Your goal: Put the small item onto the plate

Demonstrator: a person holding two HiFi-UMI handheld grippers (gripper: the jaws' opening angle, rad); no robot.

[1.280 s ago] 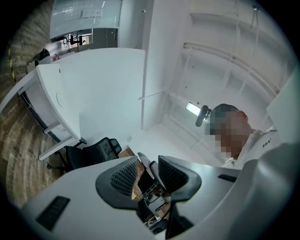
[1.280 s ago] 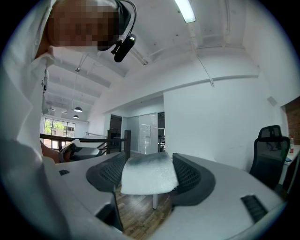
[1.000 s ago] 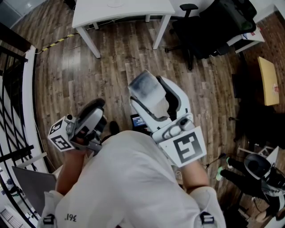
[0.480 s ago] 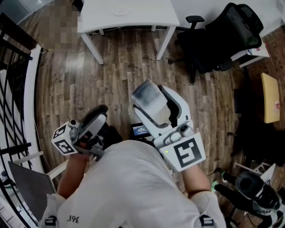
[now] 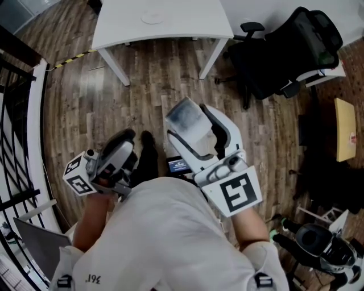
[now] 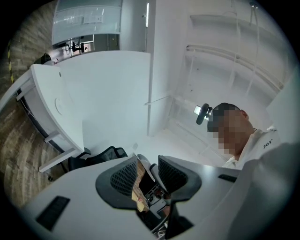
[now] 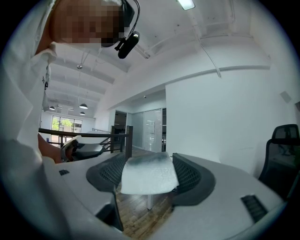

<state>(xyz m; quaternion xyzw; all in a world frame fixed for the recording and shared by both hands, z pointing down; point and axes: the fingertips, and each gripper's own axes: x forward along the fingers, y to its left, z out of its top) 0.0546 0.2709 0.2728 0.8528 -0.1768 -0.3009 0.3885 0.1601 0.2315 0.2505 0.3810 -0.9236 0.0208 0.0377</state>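
A brown wooden floor (image 5: 142, 85) fills the head view. A white desk (image 5: 187, 17) sits at 12 o'clock and a black office chair (image 5: 284, 51) at 2 o'clock. The left gripper (image 6: 146, 171) has its fingers apart, holding nothing. The right gripper (image 7: 149, 171) has its fingers squeezing a small white block with a grey edge (image 5: 185, 118), far from the round white plate (image 5: 153, 17) on the desk.

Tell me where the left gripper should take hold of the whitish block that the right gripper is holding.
Take the far end of the whitish block, coming from ahead of the right gripper. Its jaws press the block's two narrow sides, so the broad flat faces are free. The left gripper, which is open, could likely pinch across those.
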